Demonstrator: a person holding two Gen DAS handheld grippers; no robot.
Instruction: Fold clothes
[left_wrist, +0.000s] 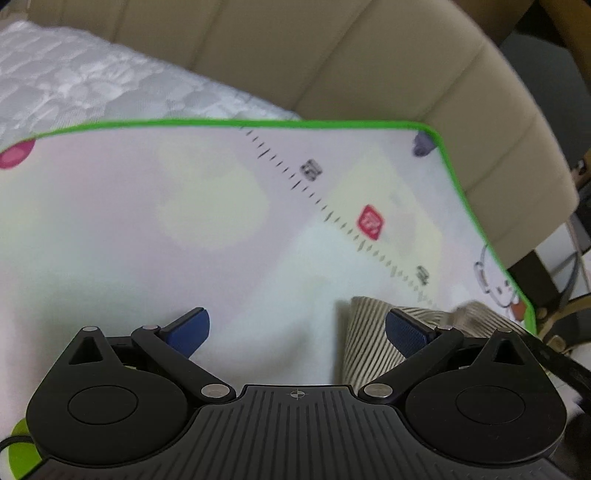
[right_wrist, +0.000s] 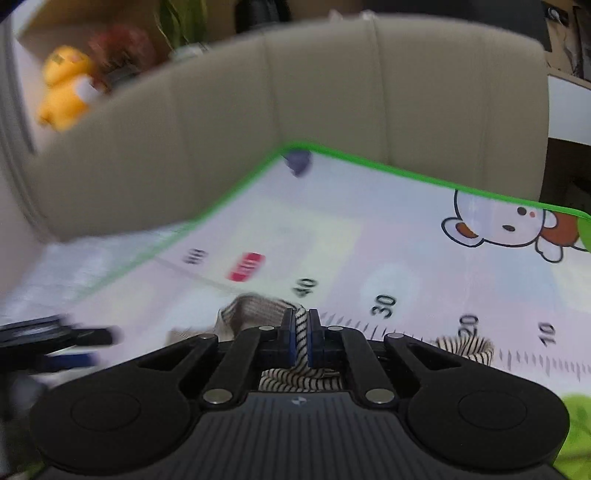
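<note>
A beige and black striped garment (left_wrist: 369, 343) lies bunched on a pale play mat (left_wrist: 147, 221) with a green border. My left gripper (left_wrist: 297, 330) is open and empty, its right finger pad (left_wrist: 404, 332) over the garment's left edge. In the right wrist view my right gripper (right_wrist: 303, 338) is shut on a fold of the striped garment (right_wrist: 255, 312), which spreads under and to both sides of the fingers. The left gripper shows blurred at the left edge of the right wrist view (right_wrist: 70, 343).
A beige padded sofa back (left_wrist: 369, 74) rises behind the mat's far edge. A white quilted cover (left_wrist: 74, 85) lies at the left. A yellow plush toy (right_wrist: 66, 88) sits beyond the sofa. The mat (right_wrist: 406, 258) has a printed ruler and cartoon animal.
</note>
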